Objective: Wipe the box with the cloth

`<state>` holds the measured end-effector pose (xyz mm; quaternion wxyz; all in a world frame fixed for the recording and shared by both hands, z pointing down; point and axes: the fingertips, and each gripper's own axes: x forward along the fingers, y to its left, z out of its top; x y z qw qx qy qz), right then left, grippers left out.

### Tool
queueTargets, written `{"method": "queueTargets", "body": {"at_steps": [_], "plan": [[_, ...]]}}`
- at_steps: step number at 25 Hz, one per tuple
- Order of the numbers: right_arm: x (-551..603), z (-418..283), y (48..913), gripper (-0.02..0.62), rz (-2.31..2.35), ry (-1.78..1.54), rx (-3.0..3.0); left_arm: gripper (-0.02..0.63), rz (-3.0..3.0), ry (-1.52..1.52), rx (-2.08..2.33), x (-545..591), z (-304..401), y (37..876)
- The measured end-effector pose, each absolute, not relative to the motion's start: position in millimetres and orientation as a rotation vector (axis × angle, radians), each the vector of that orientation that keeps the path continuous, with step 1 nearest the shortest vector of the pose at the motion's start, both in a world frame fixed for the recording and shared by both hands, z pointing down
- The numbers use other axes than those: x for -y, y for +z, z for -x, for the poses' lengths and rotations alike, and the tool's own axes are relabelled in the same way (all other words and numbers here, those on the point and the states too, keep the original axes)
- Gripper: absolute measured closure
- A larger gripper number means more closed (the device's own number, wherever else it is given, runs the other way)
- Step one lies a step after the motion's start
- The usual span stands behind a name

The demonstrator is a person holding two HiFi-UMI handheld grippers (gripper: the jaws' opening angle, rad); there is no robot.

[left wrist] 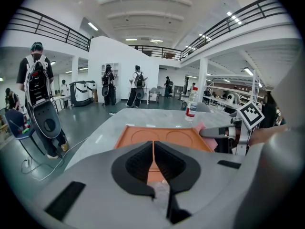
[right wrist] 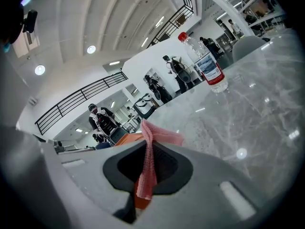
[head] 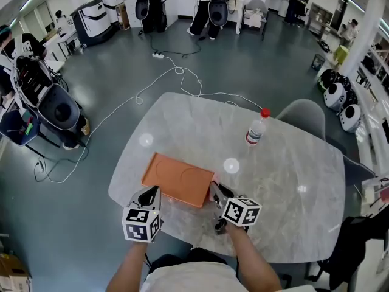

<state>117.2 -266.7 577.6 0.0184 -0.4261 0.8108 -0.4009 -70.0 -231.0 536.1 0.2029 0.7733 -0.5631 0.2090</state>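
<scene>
Cloth (right wrist: 147, 161) hangs pinched in right tongs (head: 214, 191) at box (head: 179, 178) corner.

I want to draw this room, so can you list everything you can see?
table: one, grey-white marble, centre.
box: one, orange, flat, near the table's front edge.
cloth: one, pink, at the box's near right corner.
bottle: one, clear with red cap, upright on the table beyond the box.
chair: one, grey, at the table's far side.
cable: at least one, white, across the floor.
people: several, dark clothes, around the hall.
left gripper: one, grey, jaws together at the box's near left corner.
right gripper: one, grey, jaws shut on the cloth.
</scene>
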Motion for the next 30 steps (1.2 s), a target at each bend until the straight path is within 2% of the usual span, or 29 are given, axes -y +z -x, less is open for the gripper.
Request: {"method": "queueTargets", "body": {"at_steps": [30], "plan": [[195.9, -97.3, 566.6, 0.577, 1.454, -1.244, -2.39, 0.588, -2.283, 0.589, 1.428, 184.1, 87.8, 518.6]]}}
